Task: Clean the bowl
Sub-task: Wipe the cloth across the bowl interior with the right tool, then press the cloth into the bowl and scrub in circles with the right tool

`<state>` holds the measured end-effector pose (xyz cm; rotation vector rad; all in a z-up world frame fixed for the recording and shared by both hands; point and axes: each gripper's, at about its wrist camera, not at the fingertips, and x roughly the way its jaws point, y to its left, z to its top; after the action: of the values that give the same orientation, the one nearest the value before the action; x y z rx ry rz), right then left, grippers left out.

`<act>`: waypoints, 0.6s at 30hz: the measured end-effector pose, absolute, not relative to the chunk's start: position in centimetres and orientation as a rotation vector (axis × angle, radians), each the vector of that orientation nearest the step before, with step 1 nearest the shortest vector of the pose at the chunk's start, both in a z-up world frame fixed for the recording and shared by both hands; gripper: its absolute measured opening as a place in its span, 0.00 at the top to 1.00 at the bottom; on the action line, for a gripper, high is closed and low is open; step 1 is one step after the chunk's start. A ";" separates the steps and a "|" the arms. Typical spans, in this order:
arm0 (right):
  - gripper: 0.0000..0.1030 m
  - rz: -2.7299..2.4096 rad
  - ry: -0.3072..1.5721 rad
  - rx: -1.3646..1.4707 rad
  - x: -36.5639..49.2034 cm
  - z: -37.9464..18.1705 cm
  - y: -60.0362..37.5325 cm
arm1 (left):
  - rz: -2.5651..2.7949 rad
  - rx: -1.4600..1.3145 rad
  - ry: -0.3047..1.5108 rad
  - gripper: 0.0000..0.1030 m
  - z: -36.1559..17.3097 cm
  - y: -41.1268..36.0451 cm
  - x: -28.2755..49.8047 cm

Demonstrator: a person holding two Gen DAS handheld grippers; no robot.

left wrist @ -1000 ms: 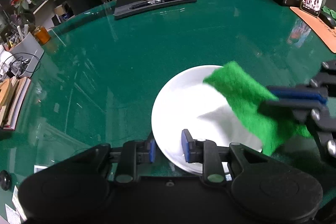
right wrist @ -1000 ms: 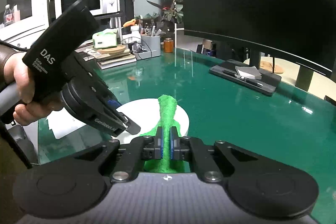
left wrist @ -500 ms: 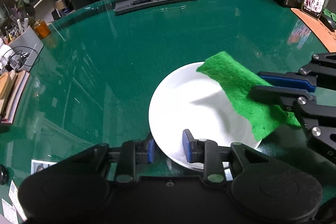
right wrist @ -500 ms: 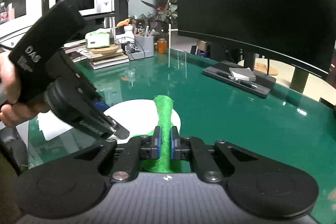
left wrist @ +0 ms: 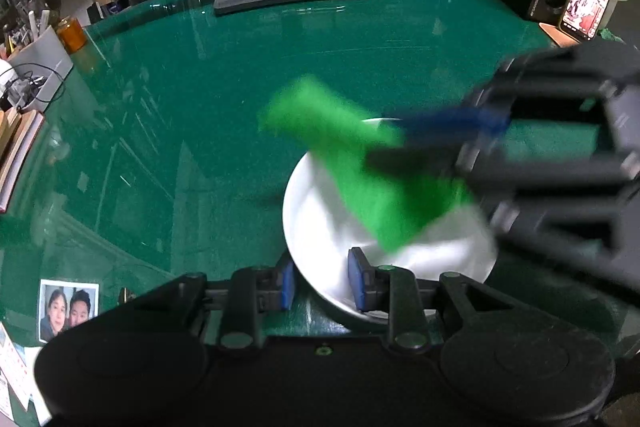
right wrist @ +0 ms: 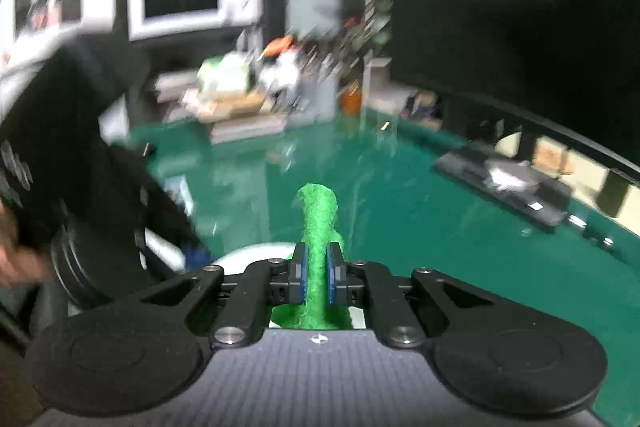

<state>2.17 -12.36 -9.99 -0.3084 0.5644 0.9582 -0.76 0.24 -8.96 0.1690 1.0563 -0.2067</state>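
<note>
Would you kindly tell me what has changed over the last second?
The right tongs swept the green cloth across the bowl towards its far rim; their jaws have just been opening slightly, cloth still between them. The left tongs stay clamped on the bowl's near rim.

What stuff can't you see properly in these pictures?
- Left wrist view: green scrubbing pad and right gripper smeared by motion blur.
- Left wrist view: white bowl, far side hidden under the pad.
- Right wrist view: bowl mostly behind the gripper body; shelves too blurred to read.

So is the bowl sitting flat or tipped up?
Tipped: the white bowl leans, its near rim pinched in the left gripper above the green table.
</note>
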 end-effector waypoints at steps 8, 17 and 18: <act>0.62 1.060 0.545 -0.427 2.1 -7.0 -13.7 | -0.207 0.165 1.052 0.71 -9.1 0.2 -0.9; 0.97 1.259 0.644 -0.954 2.4 -10.1 -8.1 | -0.215 0.179 1.048 0.70 -9.2 0.1 -1.2; 0.99 1.274 0.639 -0.977 2.3 -10.3 -7.8 | -0.210 0.179 1.046 0.69 -9.2 0.2 -1.2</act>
<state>2.35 -7.81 -10.27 -0.9771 0.6391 1.2738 -1.21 0.18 -9.19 0.1786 1.0460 -0.2099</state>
